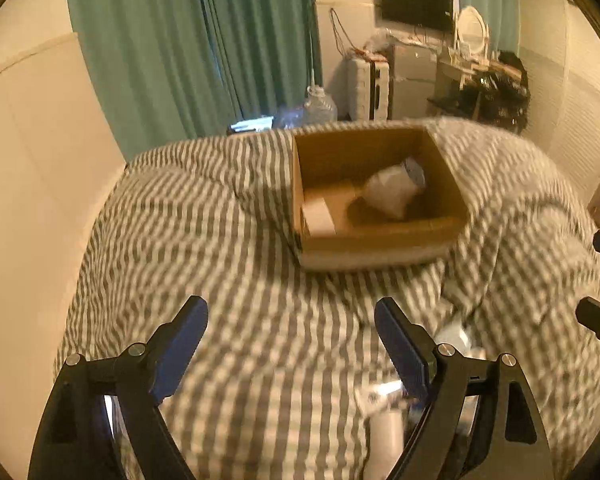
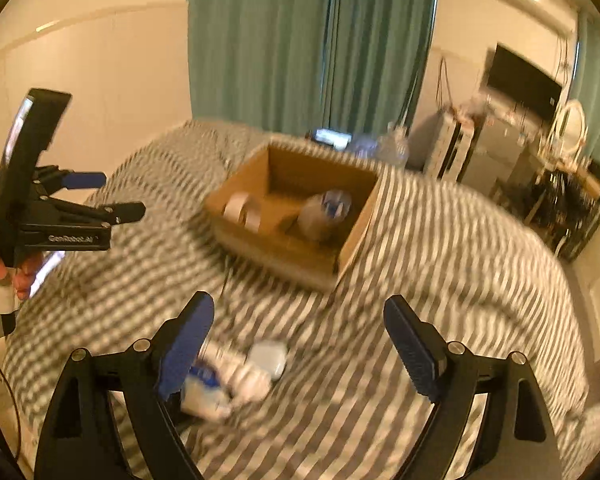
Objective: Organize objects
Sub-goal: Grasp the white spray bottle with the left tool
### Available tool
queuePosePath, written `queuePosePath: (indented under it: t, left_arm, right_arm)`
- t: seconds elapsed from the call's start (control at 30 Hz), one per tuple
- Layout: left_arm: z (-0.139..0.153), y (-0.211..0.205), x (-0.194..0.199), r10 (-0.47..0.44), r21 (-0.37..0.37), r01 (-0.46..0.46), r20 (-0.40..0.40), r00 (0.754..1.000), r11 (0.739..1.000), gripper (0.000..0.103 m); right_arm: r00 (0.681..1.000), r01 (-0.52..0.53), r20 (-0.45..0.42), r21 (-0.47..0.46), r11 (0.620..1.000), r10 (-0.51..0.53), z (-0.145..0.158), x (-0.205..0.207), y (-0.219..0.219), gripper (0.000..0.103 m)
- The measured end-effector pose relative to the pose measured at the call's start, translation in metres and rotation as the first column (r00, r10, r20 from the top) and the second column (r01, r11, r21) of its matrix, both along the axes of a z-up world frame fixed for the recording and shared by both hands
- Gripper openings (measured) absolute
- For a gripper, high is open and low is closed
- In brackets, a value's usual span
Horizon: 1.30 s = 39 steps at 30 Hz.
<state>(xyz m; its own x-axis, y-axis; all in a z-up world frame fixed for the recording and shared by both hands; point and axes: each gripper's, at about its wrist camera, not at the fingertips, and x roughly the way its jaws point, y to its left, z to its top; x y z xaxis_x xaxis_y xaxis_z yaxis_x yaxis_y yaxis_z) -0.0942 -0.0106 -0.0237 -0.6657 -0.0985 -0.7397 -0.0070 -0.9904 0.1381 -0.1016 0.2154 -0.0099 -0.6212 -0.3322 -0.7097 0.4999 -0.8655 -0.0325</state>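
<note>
A brown cardboard box point(image 1: 380, 236) sits on the striped bed point(image 1: 220, 240). Inside lie a white bottle with a blue cap point(image 1: 396, 190) and a small white box point(image 1: 318, 216). The box point(image 2: 288, 256) also shows in the right wrist view, holding a bottle point(image 2: 324, 212) and a tape roll point(image 2: 242, 210). My left gripper point(image 1: 292, 340) is open and empty above the bed. My right gripper point(image 2: 300, 344) is open and empty above a blurred pile of white items point(image 2: 236, 380) lying on the bed. Those items point(image 1: 384, 412) lie at the left gripper's right finger.
Teal curtains point(image 1: 196, 52) hang behind the bed. A fridge, a suitcase, a wall screen point(image 1: 416, 4) and a cluttered desk stand at the back right. A clear water jug point(image 1: 320, 106) stands beyond the bed. The hand-held left gripper point(image 2: 72, 212) shows at left.
</note>
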Motion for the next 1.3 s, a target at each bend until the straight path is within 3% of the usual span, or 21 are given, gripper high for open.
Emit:
queuePosePath:
  t: [0.13, 0.23, 0.53, 0.67, 0.9, 1.3]
  left_arm:
    - [-0.037, 0.01, 0.025, -0.013, -0.007, 0.013, 0.034, 0.999, 1.0, 0.088]
    - [-0.058, 0.014, 0.033, -0.022, -0.013, 0.022, 0.065, 0.998, 1.0, 0.088]
    - [-0.094, 0.016, 0.046, -0.071, 0.02, 0.069, 0.112, 0.991, 0.997, 0.088]
    - [-0.101, 0.016, 0.049, -0.088, 0.053, 0.081, 0.14, 0.986, 0.995, 0.088]
    - [-0.114, 0.036, 0.058, -0.134, -0.022, 0.14, 0.177, 0.975, 0.99, 0.087]
    - [-0.126, 0.046, 0.068, -0.234, 0.042, 0.232, 0.269, 0.934, 0.972, 0.085]
  right_arm:
    - [0.996, -0.013, 0.085, -0.015, 1.0, 0.014, -0.033, 0.01, -0.011, 0.087]
    - [0.993, -0.011, 0.114, 0.028, 1.0, 0.007, -0.058, 0.009, -0.023, 0.087]
    - [0.976, -0.005, 0.216, 0.053, 0.999, -0.007, -0.11, -0.005, -0.029, 0.087]
    - [0.975, -0.003, 0.221, 0.08, 0.997, -0.015, -0.117, -0.004, -0.028, 0.087]
    - [0.977, 0.0, 0.211, 0.085, 0.996, -0.018, -0.119, -0.003, -0.029, 0.087]
    - [0.981, 0.029, 0.191, 0.011, 1.0, -0.031, -0.106, 0.004, -0.018, 0.086]
